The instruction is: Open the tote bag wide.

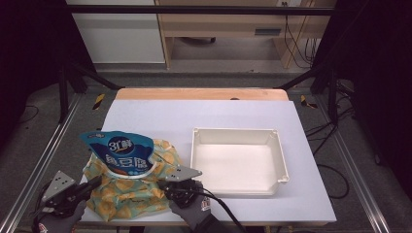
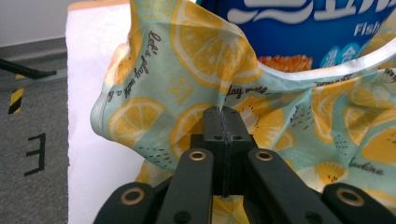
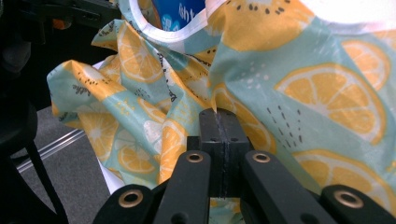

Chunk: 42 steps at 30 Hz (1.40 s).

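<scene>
Lemon-print bag [image 2: 196,56]: "let's play"; blue packet [image 2: 303,28]: "Fish", perhaps; floor [image 2: 35,154]: "E".

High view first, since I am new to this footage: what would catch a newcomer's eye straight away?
The crumpled teal cloth bag printed with yellow lemon slices at the near left of the pale table, with a shiny blue snack packet poking out of its mouth. Both black grippers, left and right, are pinched shut on its fabric. Right of it sits an empty white rectangular plastic tray.

Bright, even light (dark surroundings)
</scene>
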Motion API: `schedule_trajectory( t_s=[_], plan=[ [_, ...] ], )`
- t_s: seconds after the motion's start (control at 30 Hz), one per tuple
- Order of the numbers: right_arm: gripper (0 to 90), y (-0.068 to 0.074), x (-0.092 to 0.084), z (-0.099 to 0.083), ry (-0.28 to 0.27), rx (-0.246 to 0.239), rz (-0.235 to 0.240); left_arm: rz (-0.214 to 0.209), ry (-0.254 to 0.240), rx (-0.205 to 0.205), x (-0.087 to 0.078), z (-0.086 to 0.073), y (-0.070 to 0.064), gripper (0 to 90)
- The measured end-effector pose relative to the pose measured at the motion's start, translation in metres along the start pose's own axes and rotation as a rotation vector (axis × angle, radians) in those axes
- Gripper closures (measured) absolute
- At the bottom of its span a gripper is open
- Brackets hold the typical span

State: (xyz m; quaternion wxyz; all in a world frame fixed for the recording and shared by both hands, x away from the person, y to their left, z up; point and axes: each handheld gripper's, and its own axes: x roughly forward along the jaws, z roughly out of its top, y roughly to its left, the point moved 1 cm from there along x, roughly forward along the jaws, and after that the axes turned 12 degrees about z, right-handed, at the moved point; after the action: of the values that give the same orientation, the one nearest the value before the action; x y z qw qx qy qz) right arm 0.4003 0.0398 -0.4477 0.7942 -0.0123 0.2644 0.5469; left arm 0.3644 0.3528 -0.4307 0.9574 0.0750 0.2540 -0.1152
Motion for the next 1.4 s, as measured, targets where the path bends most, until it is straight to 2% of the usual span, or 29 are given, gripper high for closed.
schedule_trajectory(
  t_s=[0.3,0.63,0.87,1.1,1.17,1.4],
  plan=[
    [90.0,0.0,0.006,-0.01,0.018,0.014,-0.004,-0.002,0.026,0.009,0.004,-0.006,0.001,90.0],
    [90.0,-0.005,0.016,-0.022,0.049,0.033,-0.017,-0.014,0.071,0.041,0.014,-0.014,-0.001,89.9],
    [90.0,-0.007,0.021,-0.027,0.068,0.044,-0.027,-0.016,0.086,0.069,0.017,-0.016,-0.003,89.8],
    [89.8,-0.007,0.026,-0.03,0.096,0.05,-0.038,-0.032,0.104,0.071,0.021,-0.019,-0.003,89.8],
    [89.7,-0.007,0.027,-0.031,0.102,0.052,-0.041,-0.039,0.131,0.086,0.024,-0.021,-0.004,89.7],
    [89.0,-0.007,0.031,-0.031,0.134,0.047,-0.051,-0.038,0.15,0.101,0.028,-0.022,-0.005,88.7]
  ],
)
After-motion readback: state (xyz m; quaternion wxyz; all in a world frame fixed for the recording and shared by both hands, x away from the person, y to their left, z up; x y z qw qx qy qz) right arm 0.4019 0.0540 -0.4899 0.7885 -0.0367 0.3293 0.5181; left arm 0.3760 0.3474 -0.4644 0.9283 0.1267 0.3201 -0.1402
